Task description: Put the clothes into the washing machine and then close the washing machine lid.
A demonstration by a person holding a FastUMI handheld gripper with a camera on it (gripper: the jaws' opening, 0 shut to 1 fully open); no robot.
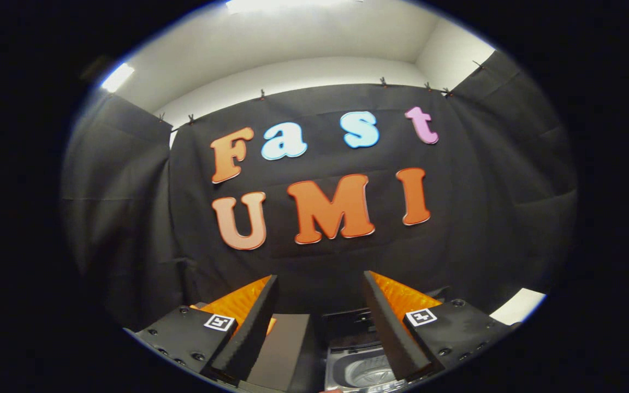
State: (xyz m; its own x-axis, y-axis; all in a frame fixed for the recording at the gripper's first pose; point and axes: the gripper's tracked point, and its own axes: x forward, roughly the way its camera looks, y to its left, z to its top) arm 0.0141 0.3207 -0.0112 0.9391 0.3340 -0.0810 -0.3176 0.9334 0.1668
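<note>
Gripper fingers: your gripper (320,284) has its two fingers spread apart, and nothing is between them. They point at the booth's black cloth wall (129,207), not at any work.

Washing machine: the washing machine (361,365) is low down between the fingers, beneath the tips. You can see a part of its open top and the ribbed metal drum (366,374) inside. A dark flat panel (282,344) stands just beside the opening; I think it is the raised lid, but I cannot tell for sure.

Clothes: I see no garment, so I cannot tell where the clothes lie or if any is already in the drum.

Stage, as I judge it: the fingers are empty and the opening is uncovered, so the closing is not yet done. Whether the loading is done I cannot tell.

Risk one: the gripper looks too high. If you go down from here without first tilting it, you move almost blind and a finger can hit the rim of the opening.

Risk two: if you close the lid now without checking the drum, you may close an empty machine.

Risk three: if the dark panel is the lid, a push on its edge with open fingers can slip, and the lid can fall hard.
</note>
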